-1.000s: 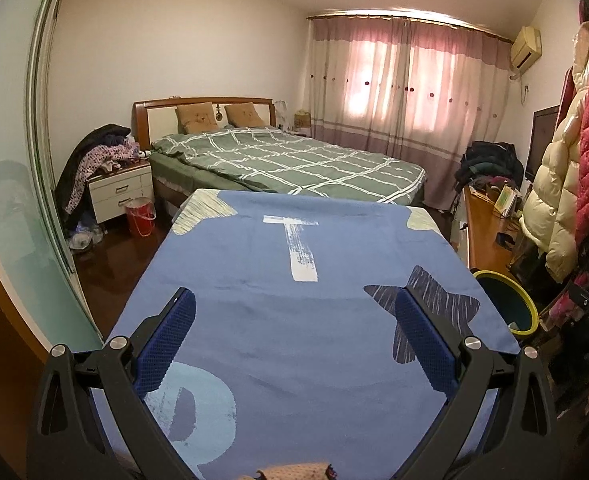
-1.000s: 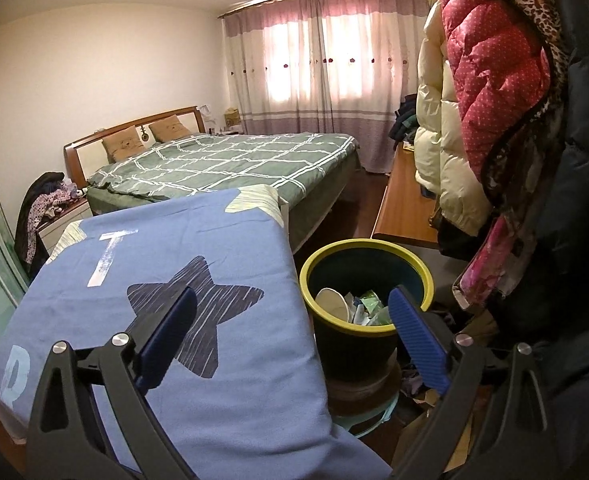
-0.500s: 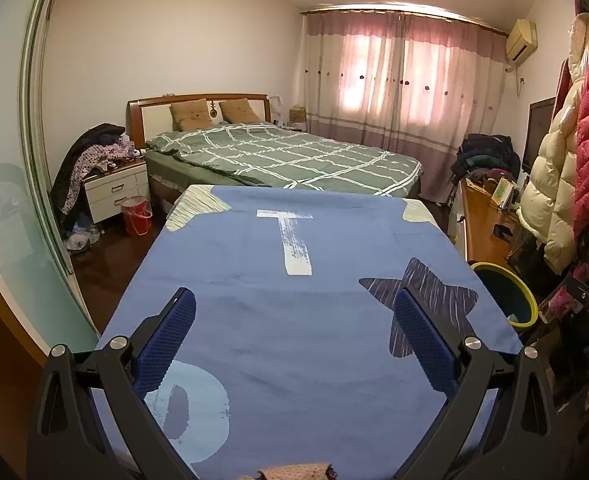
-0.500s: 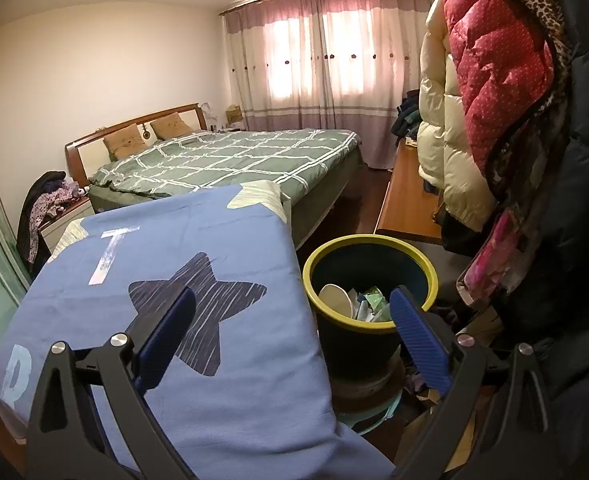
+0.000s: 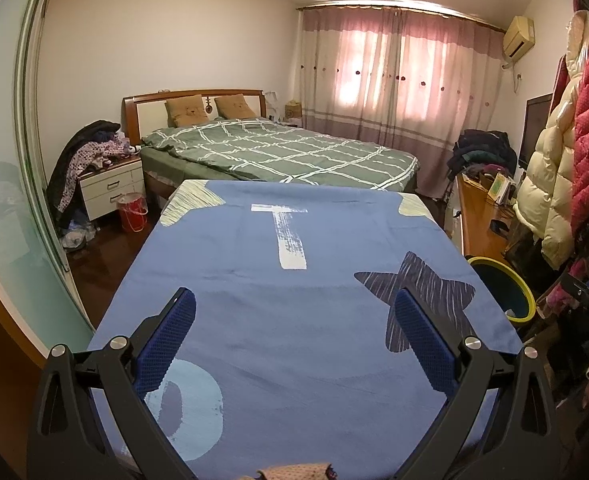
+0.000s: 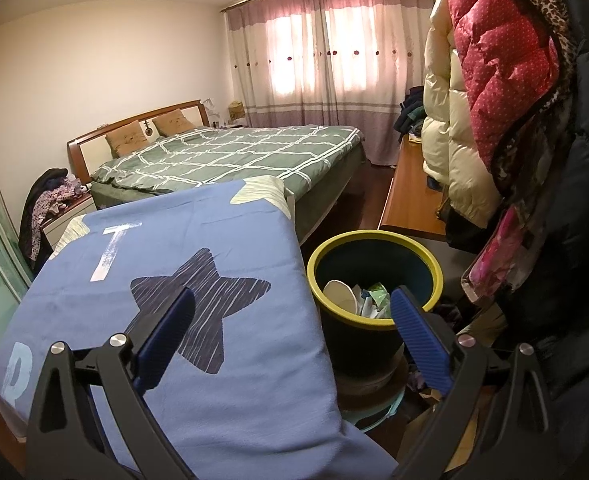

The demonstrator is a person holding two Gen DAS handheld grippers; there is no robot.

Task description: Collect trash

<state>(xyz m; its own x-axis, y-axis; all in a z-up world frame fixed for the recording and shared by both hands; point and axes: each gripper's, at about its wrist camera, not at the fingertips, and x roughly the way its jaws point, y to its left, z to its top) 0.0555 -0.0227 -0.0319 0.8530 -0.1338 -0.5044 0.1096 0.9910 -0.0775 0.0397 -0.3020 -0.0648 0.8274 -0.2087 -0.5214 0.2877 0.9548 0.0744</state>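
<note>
Trash in yellow-rimmed dark plastic bin (image 6: pixel 374 276) beside blue-covered worktop (image 6: pixel 166 264); we're holding both grippers, left gripper (image 5: pixel 294 336) and right gripper (image 6: pixel 292 332), spread and empty, scanning.

Left gripper (image 5: pixel 294 338): jaws spread wide, blue pads (image 5: pixel 165 342) well apart, nothing between them, pointing forward and level. Right gripper (image 6: pixel 292 338): jaws likewise wide apart, blue pads (image 6: pixel 421 342) bare, holding nothing, angled slightly downward.
</note>
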